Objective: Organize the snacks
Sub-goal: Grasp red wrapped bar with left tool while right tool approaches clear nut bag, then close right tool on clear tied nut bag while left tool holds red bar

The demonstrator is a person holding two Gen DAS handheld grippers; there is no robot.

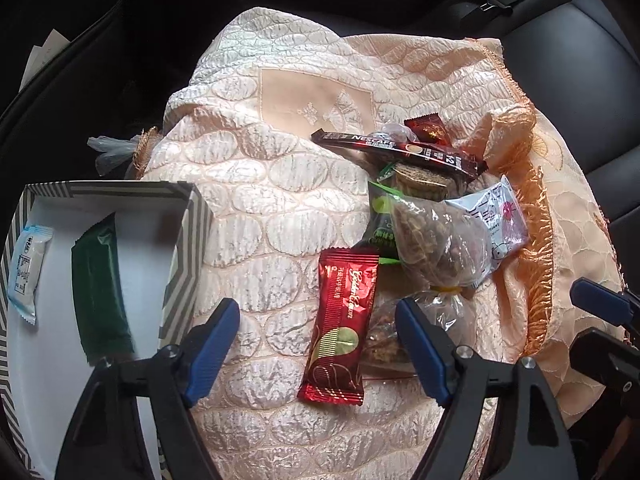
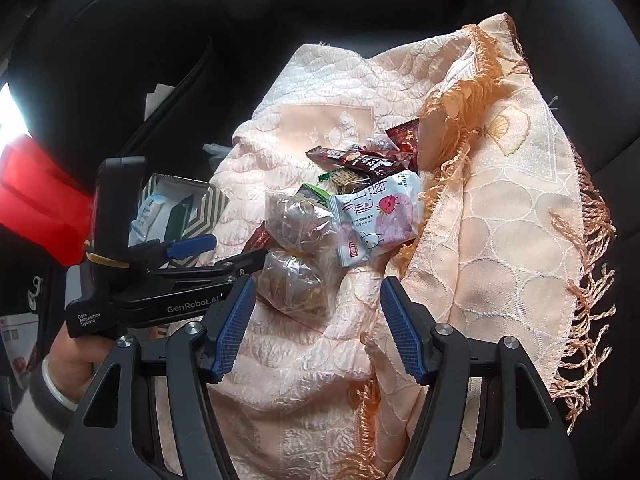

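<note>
Peach quilted cloth (image 1: 280, 208) filling centre frame, striped box (image 1: 188, 248) at left holding 2 packets, snack pile (image 1: 432, 216) upper right, left gripper (image 1: 316, 344) spread astride red wafer packet (image 1: 340, 324) without contact, right gripper (image 2: 316, 332) spread, empty.

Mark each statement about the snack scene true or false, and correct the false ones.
1. The striped cardboard box holds a dark green packet and a pale blue packet. True.
2. The red foil Golden Crown packet lies inside the box. False: it lies on the peach quilted cloth, between the left gripper's open fingers.
3. The right gripper grips a snack. False: it is open, with only cloth between its fingers.
4. The dark brown Nescafe stick rests on top of the snack pile. True.
</note>
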